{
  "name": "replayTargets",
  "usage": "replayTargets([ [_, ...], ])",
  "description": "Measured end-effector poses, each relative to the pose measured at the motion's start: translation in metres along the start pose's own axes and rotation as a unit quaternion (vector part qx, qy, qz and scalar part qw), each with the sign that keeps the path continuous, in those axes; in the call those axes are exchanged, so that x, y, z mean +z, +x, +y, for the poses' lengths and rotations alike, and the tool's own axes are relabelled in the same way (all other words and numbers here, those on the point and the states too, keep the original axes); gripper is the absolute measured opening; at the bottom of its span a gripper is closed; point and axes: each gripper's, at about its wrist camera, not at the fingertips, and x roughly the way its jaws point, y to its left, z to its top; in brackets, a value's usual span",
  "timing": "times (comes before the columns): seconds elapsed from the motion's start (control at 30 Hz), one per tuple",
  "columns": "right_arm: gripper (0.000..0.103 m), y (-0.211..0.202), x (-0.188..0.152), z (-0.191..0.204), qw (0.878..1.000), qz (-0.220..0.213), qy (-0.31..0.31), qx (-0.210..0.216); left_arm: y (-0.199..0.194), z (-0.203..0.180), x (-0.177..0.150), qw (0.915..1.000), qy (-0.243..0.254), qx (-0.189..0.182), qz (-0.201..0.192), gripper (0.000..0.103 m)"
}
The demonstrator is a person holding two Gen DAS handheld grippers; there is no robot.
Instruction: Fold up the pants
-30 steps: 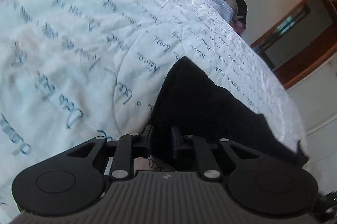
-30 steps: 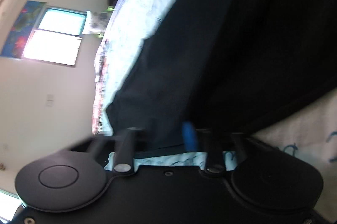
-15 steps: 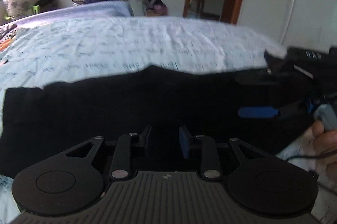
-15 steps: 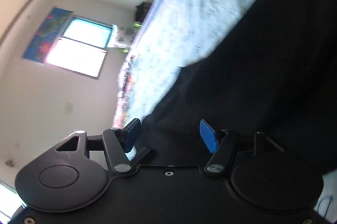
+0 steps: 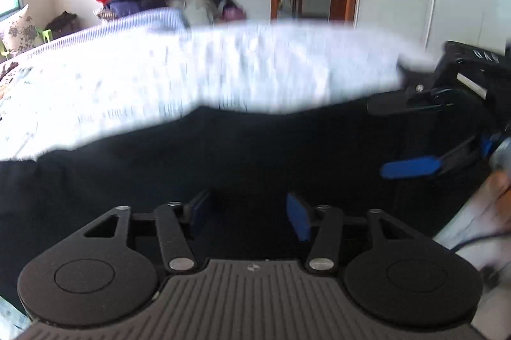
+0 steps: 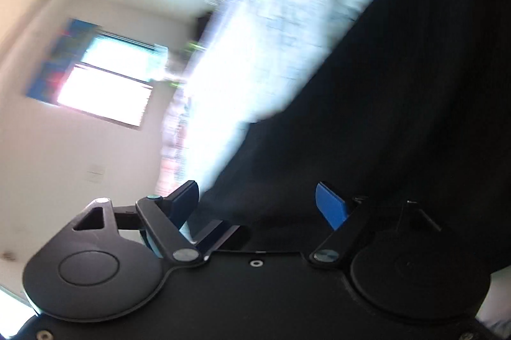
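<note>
Pants (image 5: 223, 161), black and limp, lie spread across the near side of the bed (image 5: 159, 78); left gripper (image 5: 249, 212) and right gripper (image 6: 258, 202) hover over the cloth, fingers wide, holding nothing. Soft and light, the fabric likely pinches best at an edge or hem

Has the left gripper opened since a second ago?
Yes. The left gripper was pinched on the black pants; now its blue pads stand apart, empty, above the pants on the bed.
</note>
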Motion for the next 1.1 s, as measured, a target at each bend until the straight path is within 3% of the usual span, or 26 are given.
replayTargets([
  [0.03,0.048,-0.008,0.002,-0.003,1.000,0.009,-0.009,-0.005,0.000,-0.004,-0.010,0.9997,0.007,0.010,-0.023,0.062],
  [0.07,0.049,-0.016,0.008,-0.002,1.000,0.014,-0.012,-0.011,-0.002,-0.009,-0.017,0.9987,0.014,0.022,-0.043,0.064],
  [0.13,0.058,-0.040,0.029,0.014,0.997,-0.038,-0.049,-0.045,-0.004,-0.012,-0.021,0.9978,0.015,0.033,-0.055,0.067],
  [0.23,0.065,-0.071,0.073,0.039,0.974,-0.142,-0.134,-0.114,0.001,-0.002,-0.018,0.9978,-0.028,0.041,-0.043,0.086],
  [0.27,0.069,-0.074,0.090,0.041,0.968,-0.157,-0.145,-0.133,0.003,0.002,-0.017,0.9976,-0.042,0.040,-0.038,0.090],
  [0.37,0.071,-0.057,0.147,0.037,0.946,-0.163,-0.159,-0.232,0.004,0.008,-0.016,0.9975,-0.053,0.030,-0.037,0.092],
  [0.47,0.071,-0.038,0.187,0.021,0.928,-0.137,-0.155,-0.309,0.000,0.011,-0.017,0.9976,-0.051,0.030,-0.038,0.093],
  [0.63,0.070,-0.014,0.204,-0.011,0.893,-0.084,-0.168,-0.410,-0.001,0.012,-0.018,0.9975,-0.056,0.022,-0.038,0.096],
  [0.7,0.061,-0.008,0.209,-0.017,0.882,-0.072,-0.168,-0.433,-0.002,0.013,-0.019,0.9975,-0.056,0.019,-0.038,0.097],
  [0.77,0.046,-0.007,0.209,-0.016,0.872,-0.070,-0.179,-0.451,-0.002,0.013,-0.019,0.9976,-0.056,0.016,-0.038,0.098],
  [0.8,0.045,-0.009,0.211,-0.014,0.869,-0.066,-0.182,-0.455,-0.002,0.013,-0.019,0.9976,-0.056,0.015,-0.038,0.099],
  [0.97,0.035,-0.011,0.214,-0.015,0.871,-0.059,-0.174,-0.455,-0.001,0.015,-0.020,0.9976,-0.058,0.008,-0.037,0.101],
  [1.1,0.033,-0.006,0.219,-0.018,0.872,-0.058,-0.163,-0.459,0.000,0.015,-0.019,0.9976,-0.058,0.008,-0.037,0.102],
])
